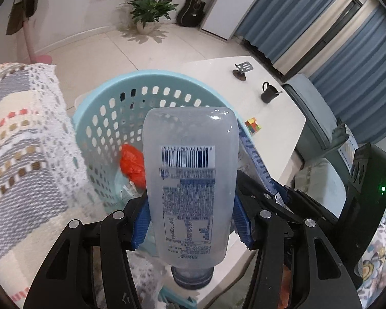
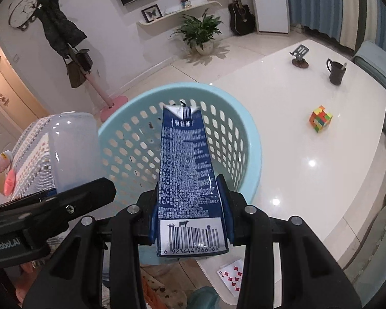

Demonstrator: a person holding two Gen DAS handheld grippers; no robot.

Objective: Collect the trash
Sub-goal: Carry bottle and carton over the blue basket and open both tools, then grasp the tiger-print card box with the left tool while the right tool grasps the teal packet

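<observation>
My left gripper (image 1: 190, 221) is shut on a frosted plastic bottle (image 1: 190, 180) with a barcode label, its cap toward the camera and its base out over the light blue perforated basket (image 1: 110, 87). A crumpled red wrapper (image 1: 132, 163) lies inside the basket. My right gripper (image 2: 190, 219) is shut on a dark blue milk carton (image 2: 185, 175), which points over the same basket (image 2: 244, 118). In the right wrist view the bottle (image 2: 74, 149) and the left gripper's black body (image 2: 51, 206) show at the left; in the left wrist view the carton's edge (image 1: 254, 154) shows beside the bottle.
A white table (image 2: 308, 134) holds a colourful cube puzzle (image 2: 320, 122), a black mug (image 2: 335, 73), a phone stand (image 2: 299, 56) and a playing card (image 2: 231, 275) near its front edge. A patterned knitted cover (image 1: 20, 141) lies left of the basket. A potted plant (image 2: 200, 36) stands on the floor.
</observation>
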